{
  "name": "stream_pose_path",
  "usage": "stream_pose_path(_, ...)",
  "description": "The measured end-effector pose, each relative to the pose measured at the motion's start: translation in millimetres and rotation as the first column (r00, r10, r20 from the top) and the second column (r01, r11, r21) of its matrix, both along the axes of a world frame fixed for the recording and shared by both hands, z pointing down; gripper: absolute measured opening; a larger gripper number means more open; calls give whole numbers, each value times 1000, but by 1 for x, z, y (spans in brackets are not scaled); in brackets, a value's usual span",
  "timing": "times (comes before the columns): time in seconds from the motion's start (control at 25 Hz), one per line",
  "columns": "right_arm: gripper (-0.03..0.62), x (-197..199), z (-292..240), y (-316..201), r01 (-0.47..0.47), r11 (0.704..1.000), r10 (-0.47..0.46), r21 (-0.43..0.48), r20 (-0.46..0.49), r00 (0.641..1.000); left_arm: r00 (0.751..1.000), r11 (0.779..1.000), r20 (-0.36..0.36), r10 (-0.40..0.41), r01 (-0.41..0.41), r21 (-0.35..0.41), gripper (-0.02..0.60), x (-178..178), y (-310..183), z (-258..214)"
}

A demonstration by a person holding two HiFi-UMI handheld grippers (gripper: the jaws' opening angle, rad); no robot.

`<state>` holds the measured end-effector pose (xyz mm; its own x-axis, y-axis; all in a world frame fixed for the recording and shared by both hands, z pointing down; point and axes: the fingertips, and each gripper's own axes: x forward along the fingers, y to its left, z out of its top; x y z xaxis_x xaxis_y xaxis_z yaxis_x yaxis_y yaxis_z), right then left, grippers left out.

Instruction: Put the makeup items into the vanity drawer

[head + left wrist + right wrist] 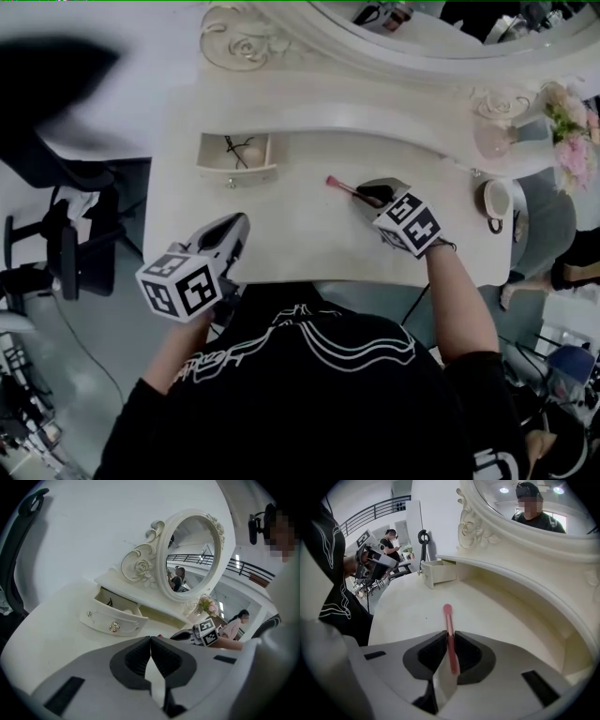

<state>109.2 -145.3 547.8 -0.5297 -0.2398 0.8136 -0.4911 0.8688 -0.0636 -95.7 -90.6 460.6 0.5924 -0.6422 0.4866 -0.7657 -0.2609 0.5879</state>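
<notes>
A thin pink makeup brush (pixel 340 187) lies low over the white vanity top (pixel 300 239), its tip pointing left. My right gripper (pixel 368 195) is shut on its handle; in the right gripper view the pink makeup brush (pixel 449 620) runs straight out between the pads of my right gripper (pixel 450 637). The small drawer (pixel 236 172) stands pulled out at the back left, with a thin dark item inside. My left gripper (pixel 240 225) hovers at the vanity's front left edge. In its own view my left gripper (pixel 150 641) is shut and empty, facing the drawer (pixel 112 619).
An oval mirror (pixel 441 33) with a carved frame rises behind the top. Pink flowers (pixel 572 136), a pink bottle (pixel 492 139) and a round white item (pixel 495 199) sit at the right end. A dark chair (pixel 66 248) stands on the floor at left.
</notes>
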Motion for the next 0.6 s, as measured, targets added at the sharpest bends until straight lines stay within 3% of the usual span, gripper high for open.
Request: stream_pose_path(0.6, 65, -12, -22, -7, -35, 999, 35, 8, 33, 999, 1000, 1000, -4, 14, -14, -15, 23, -6, -11, 6)
